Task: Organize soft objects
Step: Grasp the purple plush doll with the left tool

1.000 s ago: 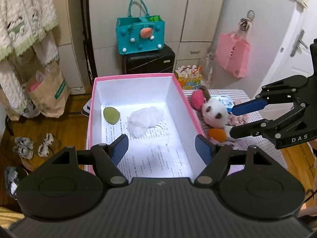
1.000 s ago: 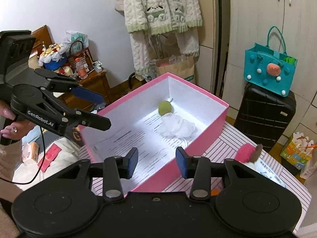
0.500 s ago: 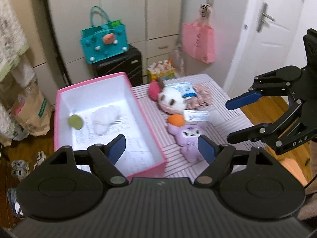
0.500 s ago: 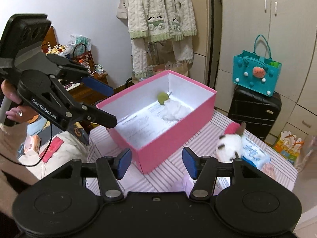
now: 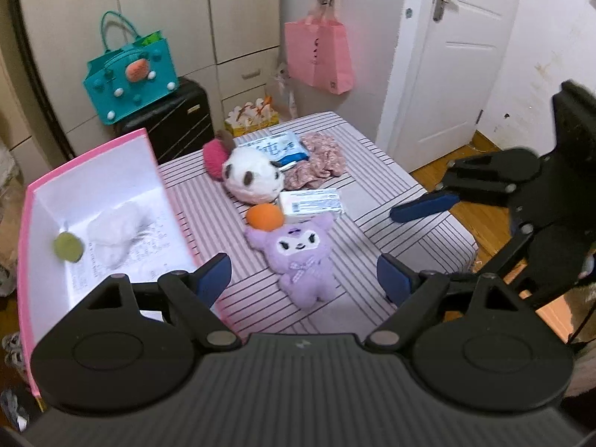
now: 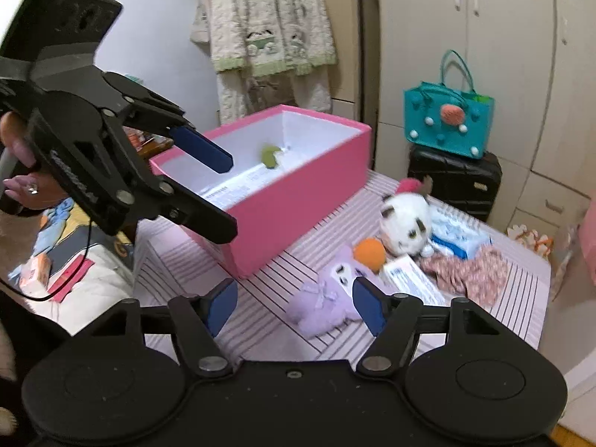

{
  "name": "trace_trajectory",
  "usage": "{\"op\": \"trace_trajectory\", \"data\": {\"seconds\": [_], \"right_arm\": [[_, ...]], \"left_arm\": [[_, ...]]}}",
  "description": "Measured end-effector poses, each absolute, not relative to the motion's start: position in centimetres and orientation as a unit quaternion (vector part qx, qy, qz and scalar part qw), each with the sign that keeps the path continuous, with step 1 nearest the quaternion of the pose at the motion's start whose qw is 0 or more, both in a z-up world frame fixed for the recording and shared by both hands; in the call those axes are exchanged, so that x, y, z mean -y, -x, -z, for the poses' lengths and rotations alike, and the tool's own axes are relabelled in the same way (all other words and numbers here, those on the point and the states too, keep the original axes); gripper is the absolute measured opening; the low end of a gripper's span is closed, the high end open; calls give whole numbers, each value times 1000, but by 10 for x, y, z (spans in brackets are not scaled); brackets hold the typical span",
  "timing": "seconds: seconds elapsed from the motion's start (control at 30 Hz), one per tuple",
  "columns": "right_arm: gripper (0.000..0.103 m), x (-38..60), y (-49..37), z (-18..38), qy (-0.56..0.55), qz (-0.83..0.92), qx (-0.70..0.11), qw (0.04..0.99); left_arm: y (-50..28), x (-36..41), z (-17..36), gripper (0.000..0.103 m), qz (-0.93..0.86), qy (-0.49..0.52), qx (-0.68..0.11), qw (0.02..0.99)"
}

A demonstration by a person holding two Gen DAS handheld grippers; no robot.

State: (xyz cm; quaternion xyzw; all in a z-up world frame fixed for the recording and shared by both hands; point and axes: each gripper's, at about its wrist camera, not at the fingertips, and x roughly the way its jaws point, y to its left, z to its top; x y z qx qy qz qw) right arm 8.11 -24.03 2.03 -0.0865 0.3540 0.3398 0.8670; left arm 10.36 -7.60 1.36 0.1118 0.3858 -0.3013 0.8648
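A pink box (image 5: pixel 151 156) (image 6: pixel 298 190) stands on the left of the striped table (image 5: pixel 372 171), holding a green ball (image 5: pixel 67 247) and a white fluffy piece (image 5: pixel 115 232). Right of it lie a purple plush (image 5: pixel 298 255) (image 6: pixel 327 294), an orange ball (image 5: pixel 264 216) (image 6: pixel 369 254), a panda plush (image 5: pixel 253 178) (image 6: pixel 406 223) with a pink pom-pom (image 5: pixel 214 156) and floral cloth (image 5: pixel 320 160). My left gripper (image 5: pixel 303 275) is open, above the purple plush. My right gripper (image 6: pixel 294 307) is open, also near the purple plush; it shows at right in the left wrist view (image 5: pixel 421 208).
Two white tissue packs (image 5: pixel 311 203) (image 5: pixel 275 147) lie among the toys. Behind the table stand a black suitcase (image 5: pixel 171 119) with a teal bag (image 5: pixel 130 74), a pink bag (image 5: pixel 318 56) on the cupboard, and a white door (image 5: pixel 447 56). Wooden floor lies beyond the table's right edge.
Both grippers have swung right, from over the pink box to over the toys on the table. Both stay open and empty. The right gripper's fingers have opened wider.
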Motion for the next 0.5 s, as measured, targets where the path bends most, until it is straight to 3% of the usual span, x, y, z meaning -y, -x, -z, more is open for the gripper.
{"op": "trace_trajectory", "data": {"seconds": [0.2, 0.5], "right_arm": [[74, 249, -85, 27, 60, -319, -350, 879], [74, 236, -97, 80, 65, -295, -339, 891]], "left_arm": [[-110, 93, 12, 85, 319, -107, -378, 862], [-147, 118, 56, 85, 288, -73, -433, 851]]}}
